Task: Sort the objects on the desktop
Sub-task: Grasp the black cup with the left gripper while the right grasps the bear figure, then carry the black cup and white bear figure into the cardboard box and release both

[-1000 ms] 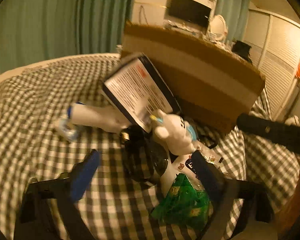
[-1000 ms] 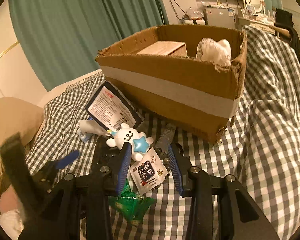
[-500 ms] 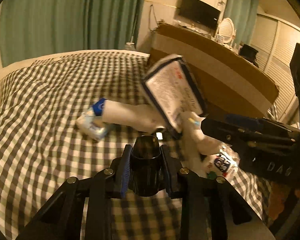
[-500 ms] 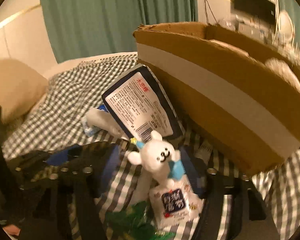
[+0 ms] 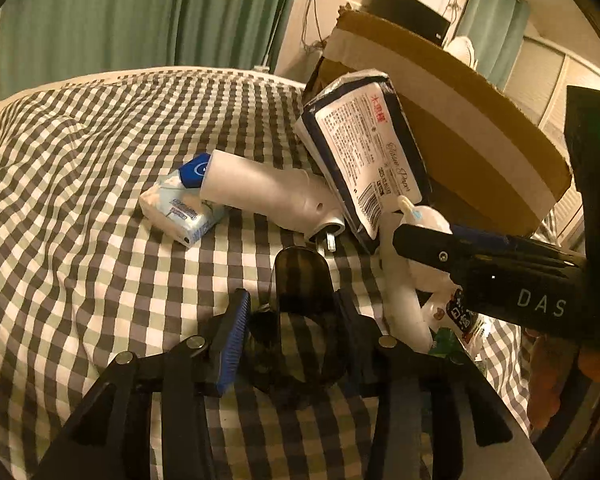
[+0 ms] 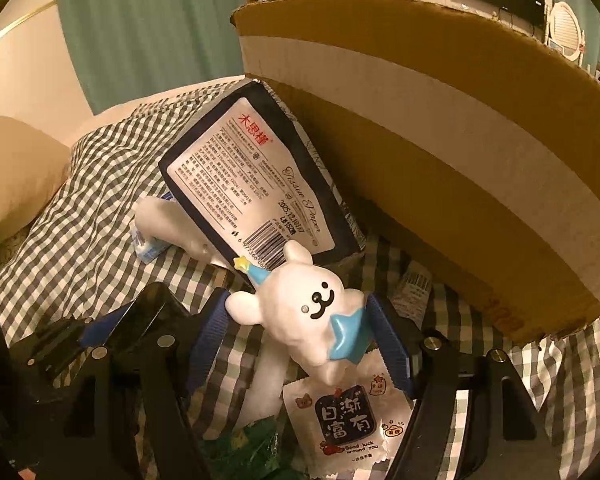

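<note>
bracketing the white bear figurine [image 6: 316,312], the right tongs [image 6: 296,344] are standing with their blue pads just beside its body on either side; whether they are already pressing it i cannot tell. the figurine is looking hard and glossy, so it is likely light, stiff and slippery, best gripped across the round torso and not by the thin ears or the blue star. it is lying on the checked bed [image 5: 80,240], leaning over a snack packet [image 6: 348,428], just near of the tissue pack [image 6: 256,184] propped against the cardboard box [image 6: 440,152]. the left tongs [image 5: 292,336] are sitting narrow around a dark glossy object [image 5: 300,320], probably rigid and smooth; a firm hold seems to be in place, though contact is not clear. far left, a white bottle [image 5: 268,196] is resting on a small soft pack [image 5: 180,208]
</note>
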Motion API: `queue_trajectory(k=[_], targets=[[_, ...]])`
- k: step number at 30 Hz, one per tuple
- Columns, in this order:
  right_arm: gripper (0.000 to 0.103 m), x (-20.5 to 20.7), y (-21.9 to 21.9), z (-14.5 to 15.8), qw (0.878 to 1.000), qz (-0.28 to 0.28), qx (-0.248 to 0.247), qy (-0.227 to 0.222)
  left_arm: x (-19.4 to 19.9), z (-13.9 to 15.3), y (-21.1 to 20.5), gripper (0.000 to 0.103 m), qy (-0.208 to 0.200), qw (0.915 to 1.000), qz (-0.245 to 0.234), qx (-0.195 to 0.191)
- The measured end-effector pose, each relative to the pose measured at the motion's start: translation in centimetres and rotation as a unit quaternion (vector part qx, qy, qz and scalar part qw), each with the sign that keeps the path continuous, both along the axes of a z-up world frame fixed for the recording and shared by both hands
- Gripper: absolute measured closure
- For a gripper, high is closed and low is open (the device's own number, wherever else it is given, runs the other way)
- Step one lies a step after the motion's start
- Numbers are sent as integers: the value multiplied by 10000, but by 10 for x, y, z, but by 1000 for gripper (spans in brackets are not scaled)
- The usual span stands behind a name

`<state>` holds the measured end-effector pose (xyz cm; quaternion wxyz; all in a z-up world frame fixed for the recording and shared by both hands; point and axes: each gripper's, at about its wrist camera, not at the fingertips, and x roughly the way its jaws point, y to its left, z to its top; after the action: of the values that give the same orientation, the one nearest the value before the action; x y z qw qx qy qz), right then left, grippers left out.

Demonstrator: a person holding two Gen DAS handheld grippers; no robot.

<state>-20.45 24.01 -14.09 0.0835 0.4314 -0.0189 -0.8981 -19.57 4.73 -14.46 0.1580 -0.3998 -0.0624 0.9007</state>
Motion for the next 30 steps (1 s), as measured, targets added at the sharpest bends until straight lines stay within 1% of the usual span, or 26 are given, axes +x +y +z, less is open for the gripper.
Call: queue_trajectory(k=[2,6,8,10,13,17,21,23,26,28,30], targets=[[34,1,2,-1,10000,10,-32,-79,3,0,2,60,49,9999,-97,-95],[35,11,12,4,9996,-57,-265,-57,15,1,0,61,103,9998,-120,-117],[35,19,17,10,9992,-82,-384,-26,26,4,-1,63,160,9995,-153,-225],[35,27,20,15,9990,-108,-439,29,34,10,-4,67,230,9991,-186,-300],[35,36,19,25,9982,-132,-562,142,43,22,-4,74,315,9988,-233,-293],[35,53,28,45,9965,-193,-721,373,53,33,-4,75,354,9982,-361,-308],[35,66,37,55,9945,-262,-908,443,66,37,-11,75,351,9984,-379,-243],[35,73,38,58,9939,-294,-947,476,64,47,-9,75,379,9983,-384,-223],[35,81,42,67,9933,-255,-981,561,71,66,-3,75,474,9982,-378,-49],[35,84,45,76,9930,-233,-962,646,75,84,-1,75,629,9971,-431,82],[35,83,45,87,9925,-238,-963,709,74,101,3,75,792,9950,-588,154]])
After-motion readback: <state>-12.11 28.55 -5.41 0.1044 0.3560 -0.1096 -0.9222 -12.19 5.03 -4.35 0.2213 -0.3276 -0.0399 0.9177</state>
